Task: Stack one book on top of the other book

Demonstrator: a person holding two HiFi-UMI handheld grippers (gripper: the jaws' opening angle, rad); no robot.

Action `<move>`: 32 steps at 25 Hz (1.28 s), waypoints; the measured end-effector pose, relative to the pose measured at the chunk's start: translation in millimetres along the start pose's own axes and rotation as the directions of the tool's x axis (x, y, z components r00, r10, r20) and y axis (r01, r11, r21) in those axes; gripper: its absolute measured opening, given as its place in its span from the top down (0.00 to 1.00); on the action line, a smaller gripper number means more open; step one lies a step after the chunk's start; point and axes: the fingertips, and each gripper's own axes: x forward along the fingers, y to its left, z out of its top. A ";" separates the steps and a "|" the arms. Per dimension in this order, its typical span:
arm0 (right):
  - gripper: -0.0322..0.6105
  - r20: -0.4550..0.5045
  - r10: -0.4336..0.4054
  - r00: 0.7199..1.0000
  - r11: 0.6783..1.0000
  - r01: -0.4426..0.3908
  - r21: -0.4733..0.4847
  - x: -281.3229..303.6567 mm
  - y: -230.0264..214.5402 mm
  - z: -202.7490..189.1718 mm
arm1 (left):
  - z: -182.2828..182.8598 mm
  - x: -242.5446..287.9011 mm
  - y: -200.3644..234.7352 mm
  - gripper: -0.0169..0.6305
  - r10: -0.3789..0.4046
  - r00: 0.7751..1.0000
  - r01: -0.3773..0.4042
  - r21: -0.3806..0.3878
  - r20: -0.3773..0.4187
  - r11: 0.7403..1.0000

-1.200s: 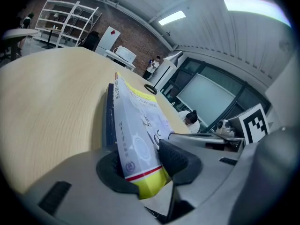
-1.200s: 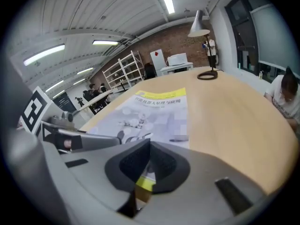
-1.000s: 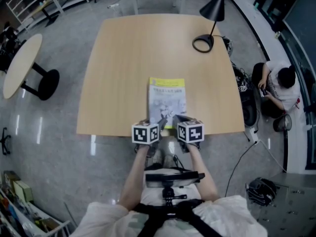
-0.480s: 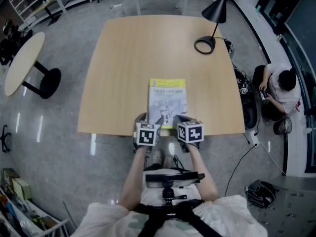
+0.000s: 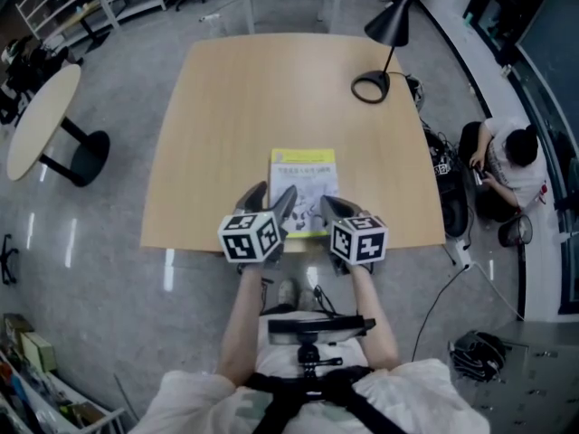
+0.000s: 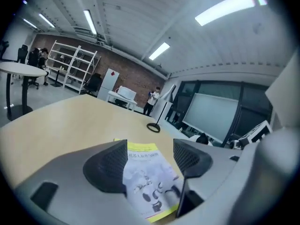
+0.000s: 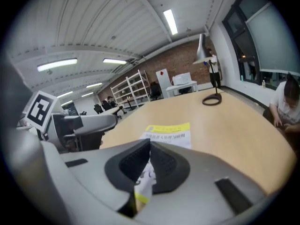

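Book lies flat by the tabletop's front edge, long axis running away from the person, just ahead of and under both tongs. Left gripper has just been opening, nothing between its jaws. Right gripper is pinched together, empty. Neither looks closer.

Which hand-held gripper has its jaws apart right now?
The left hand-held gripper: its jaws have just been opening and stand apart, gripping nothing; the book lies beyond them. The right hand-held gripper has its jaws together.
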 end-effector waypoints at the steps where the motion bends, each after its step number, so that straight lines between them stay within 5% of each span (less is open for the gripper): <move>1: 0.95 0.030 0.009 1.000 1.000 -0.008 -0.006 -4.8 2.5 11.2 | 8.4 -0.7 -5.4 0.47 -0.027 0.999 0.027 0.002 0.020 1.000; 9: 0.95 0.265 0.152 0.952 0.987 -0.158 0.002 -38.1 36.3 71.2 | 12.6 -7.7 -23.4 0.76 -0.079 0.994 0.075 0.050 0.071 0.996; 13: 0.95 0.263 0.163 0.951 0.982 -0.183 0.054 -39.8 32.1 65.5 | 14.9 -12.0 -23.6 0.95 -0.053 0.995 0.046 0.084 0.086 0.995; 32: 0.95 0.313 0.227 0.922 0.946 -0.285 0.155 -82.4 44.5 12.7 | -4.2 -71.3 -43.6 0.95 -0.032 0.991 0.025 0.056 0.127 0.998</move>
